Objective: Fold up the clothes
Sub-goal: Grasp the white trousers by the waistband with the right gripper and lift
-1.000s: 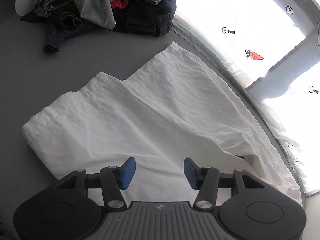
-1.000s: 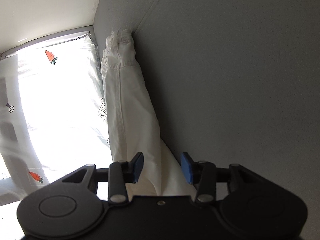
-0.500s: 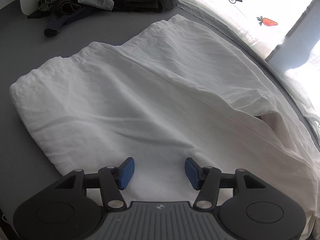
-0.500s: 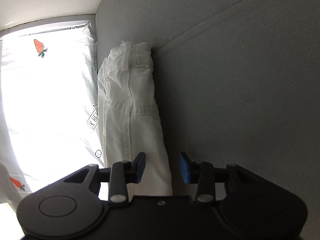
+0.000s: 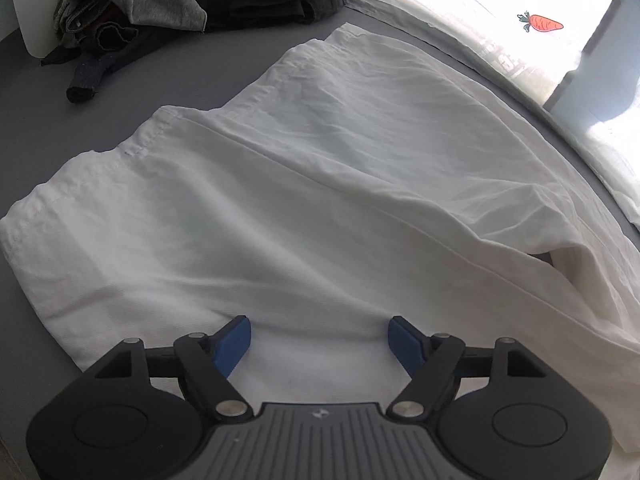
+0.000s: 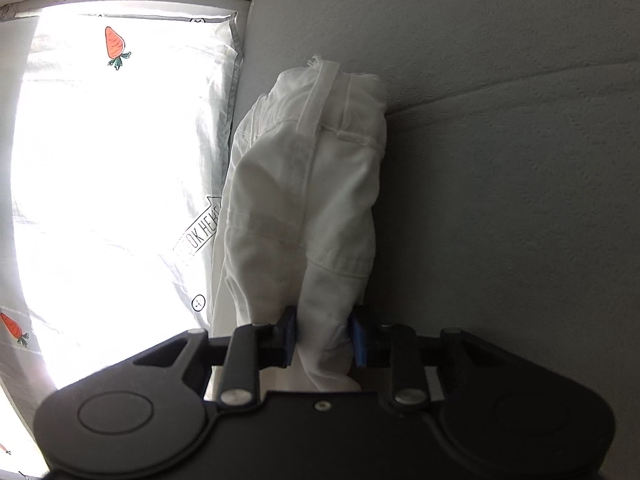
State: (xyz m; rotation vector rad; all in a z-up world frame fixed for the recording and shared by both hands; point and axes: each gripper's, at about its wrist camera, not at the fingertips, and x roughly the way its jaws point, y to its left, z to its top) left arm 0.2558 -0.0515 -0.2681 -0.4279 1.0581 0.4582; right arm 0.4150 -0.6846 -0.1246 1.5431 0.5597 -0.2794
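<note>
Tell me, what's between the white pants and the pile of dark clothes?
Only bare grey surface separates the white pants from the clothes pile, as the left wrist view shows.

White trousers (image 5: 320,184), grey surface (image 5: 80,120), blue fingers (image 5: 234,342), carrot-print white sheet (image 6: 112,160)

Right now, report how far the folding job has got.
Done: nothing looks finished. In hand: the right claw has just been closing and pinches a bunched end of the white trousers; the left claw, just opening, hovers over them. Left: folding them, then the clothes pile.
</note>
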